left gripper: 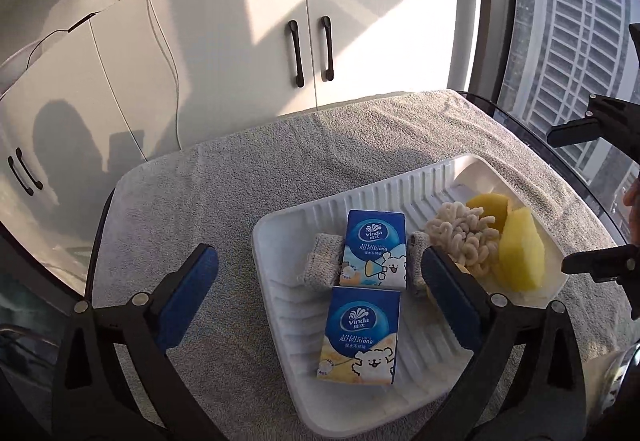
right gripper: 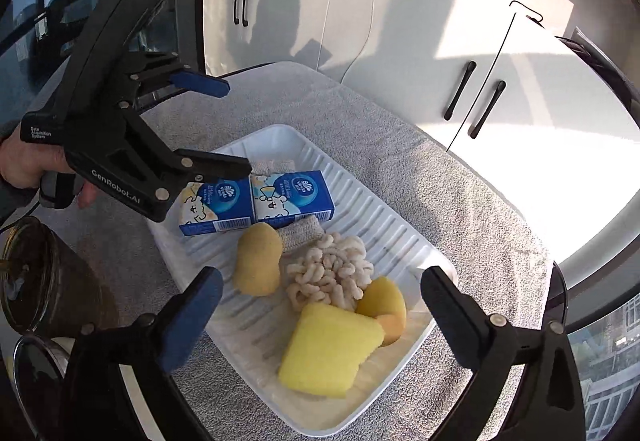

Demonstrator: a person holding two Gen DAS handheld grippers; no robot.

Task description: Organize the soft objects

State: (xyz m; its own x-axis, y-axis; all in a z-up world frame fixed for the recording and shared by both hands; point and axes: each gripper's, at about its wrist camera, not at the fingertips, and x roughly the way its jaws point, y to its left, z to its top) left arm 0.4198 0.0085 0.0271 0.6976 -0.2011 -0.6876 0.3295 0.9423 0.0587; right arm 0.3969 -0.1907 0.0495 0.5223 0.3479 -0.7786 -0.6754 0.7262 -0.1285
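White ridged tray [right gripper: 384, 237]: two blue tissue packs [right gripper: 256, 205] at one end, yellow sponges [right gripper: 328, 349] and a chenille pad [right gripper: 332, 277] at the other. Left gripper [left gripper: 320, 289] and right gripper [right gripper: 320, 305] above the tray, jaws wide apart, holding nothing.

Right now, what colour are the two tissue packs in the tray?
The tissue packs are mainly blue with white cartoon bears; the left wrist view shows them best.

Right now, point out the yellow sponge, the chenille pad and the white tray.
yellow sponge [right gripper: 328, 349], right wrist view, middle of top face.
chenille pad [right gripper: 330, 277], right wrist view, centre of loops.
white tray [left gripper: 280, 233], left wrist view, bare far-left corner.
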